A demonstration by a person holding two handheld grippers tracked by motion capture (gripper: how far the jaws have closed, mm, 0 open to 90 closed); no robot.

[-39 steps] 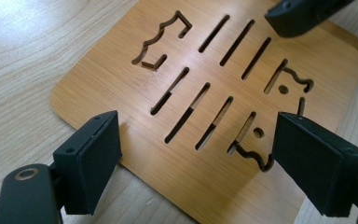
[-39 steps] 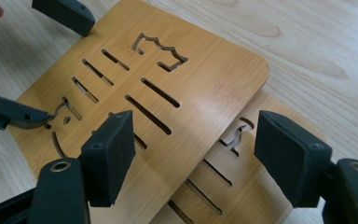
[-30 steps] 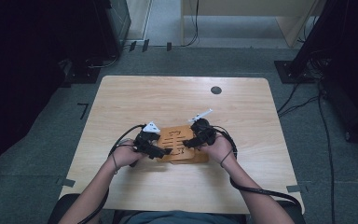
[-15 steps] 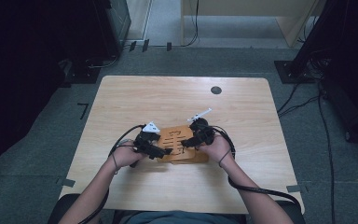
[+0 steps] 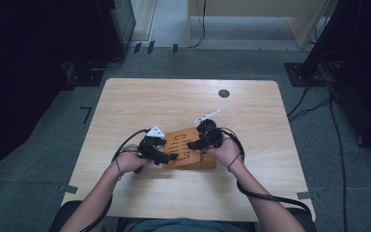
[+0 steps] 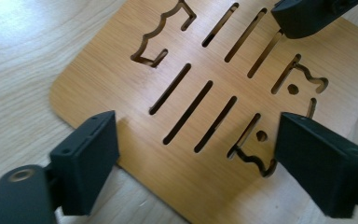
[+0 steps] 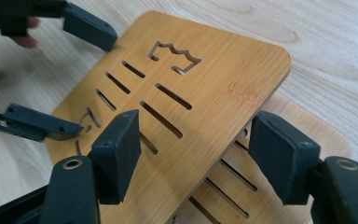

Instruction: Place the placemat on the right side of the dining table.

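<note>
Little has moved: both hands stay at the bamboo boards | left gripper (image 6: 193, 154) spread, straddling the top board (image 6: 205, 93) | right gripper (image 7: 196, 154) spread around its raised edge | I'd close squarely, lift level off the lower board (image 7: 303, 140) on the worktop (image 5: 174, 101)

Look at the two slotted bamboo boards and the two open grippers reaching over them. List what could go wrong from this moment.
1. The upper bamboo board lies skewed over the lower board; a push from either gripper could slide it off.
2. The left gripper and right gripper both straddle the board with open jaws, apparently unclamped, so lifting now might leave it behind.
3. The jaws work close together and could collide.
</note>
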